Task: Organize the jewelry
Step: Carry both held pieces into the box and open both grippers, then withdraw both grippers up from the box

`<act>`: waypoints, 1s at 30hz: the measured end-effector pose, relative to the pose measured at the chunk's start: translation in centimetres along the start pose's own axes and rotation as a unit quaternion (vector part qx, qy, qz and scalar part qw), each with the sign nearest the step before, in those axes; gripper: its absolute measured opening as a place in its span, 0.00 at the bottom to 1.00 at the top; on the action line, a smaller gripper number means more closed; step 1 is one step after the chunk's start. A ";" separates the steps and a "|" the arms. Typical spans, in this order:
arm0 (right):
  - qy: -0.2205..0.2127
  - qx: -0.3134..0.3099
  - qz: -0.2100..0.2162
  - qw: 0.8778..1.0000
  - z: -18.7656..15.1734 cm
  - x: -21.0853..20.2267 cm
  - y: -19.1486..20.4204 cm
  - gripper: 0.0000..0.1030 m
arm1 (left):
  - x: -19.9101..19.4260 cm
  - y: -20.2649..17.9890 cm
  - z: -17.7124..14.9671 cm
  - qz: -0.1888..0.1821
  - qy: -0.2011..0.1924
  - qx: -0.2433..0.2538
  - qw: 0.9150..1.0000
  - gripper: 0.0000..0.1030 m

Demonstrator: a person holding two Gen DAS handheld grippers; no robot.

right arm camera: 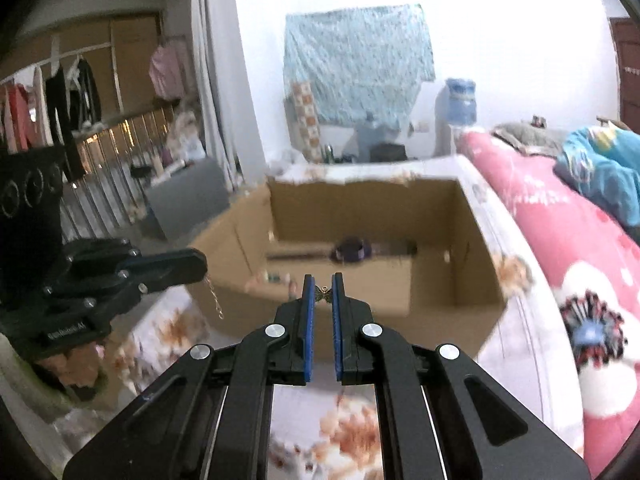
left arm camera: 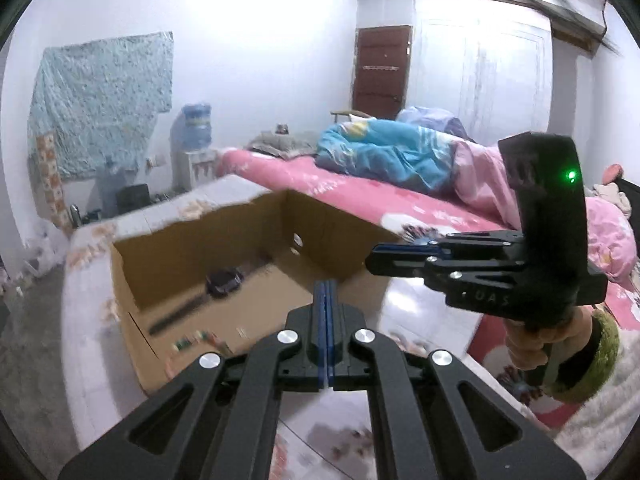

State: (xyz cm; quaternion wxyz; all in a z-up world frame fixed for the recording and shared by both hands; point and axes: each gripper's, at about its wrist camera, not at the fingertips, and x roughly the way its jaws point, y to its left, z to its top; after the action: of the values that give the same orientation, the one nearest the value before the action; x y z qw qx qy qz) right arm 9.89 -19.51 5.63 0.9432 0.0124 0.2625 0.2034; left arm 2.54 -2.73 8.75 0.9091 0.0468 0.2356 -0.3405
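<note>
In the right wrist view my right gripper (right arm camera: pixel 323 280) is shut on a small bronze butterfly pendant (right arm camera: pixel 323 294), which spans the narrow gap between the blue pads. To the left, my left gripper (right arm camera: pixel 202 264) is shut on a thin gold chain (right arm camera: pixel 214 298) that dangles from its tip. From the left wrist view the left gripper (left arm camera: pixel 325 285) has its pads pressed together and the chain is hidden; the right gripper (left arm camera: pixel 374 258) hangs to its right. Both grippers hover before an open cardboard box (right arm camera: pixel 440 280). Inside lie a dark round case (right arm camera: pixel 352 250), a dark strip (left arm camera: pixel 176 314) and small bits (left arm camera: pixel 188 343).
The box (left arm camera: pixel 192 252) stands on a floral-covered surface (right arm camera: pixel 348 436). A bed with a pink sheet (left arm camera: pixel 360 188) and blue quilt (left arm camera: pixel 384 148) runs alongside. A hand with a green cuff (left arm camera: pixel 532 344) holds the right gripper. Clothes hang on a rack (right arm camera: pixel 72 92) at far left.
</note>
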 end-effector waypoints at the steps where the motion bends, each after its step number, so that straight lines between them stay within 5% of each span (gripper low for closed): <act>1: 0.000 0.005 0.002 1.000 0.7 0.7 -0.3 0.06 | 0.6 0.5 0.5 0.006 0.005 -0.002 1.000 0.00; 10: 0.064 0.028 -0.007 0.998 3.2 7.4 -3.5 0.06 | 8.0 6.2 2.9 0.008 0.078 -0.087 0.993 0.01; 14: 0.083 0.041 -0.021 0.995 3.5 9.0 -4.6 0.14 | 10.3 7.2 3.7 0.004 0.092 -0.105 0.990 0.01; 17: 0.064 0.051 -0.026 0.996 3.4 8.1 -5.1 0.30 | 10.8 7.4 3.8 0.000 0.091 -0.117 0.989 0.07; 30: -0.006 0.095 -0.032 0.995 2.3 1.4 -6.5 0.41 | 7.5 6.7 4.1 0.017 0.059 -0.117 0.991 0.27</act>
State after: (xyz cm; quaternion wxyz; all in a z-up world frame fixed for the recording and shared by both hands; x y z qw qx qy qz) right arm 14.62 -24.72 6.06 0.9453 0.0946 0.2754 0.1472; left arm 13.34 -3.07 8.42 0.8983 -0.0360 0.3265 -0.2919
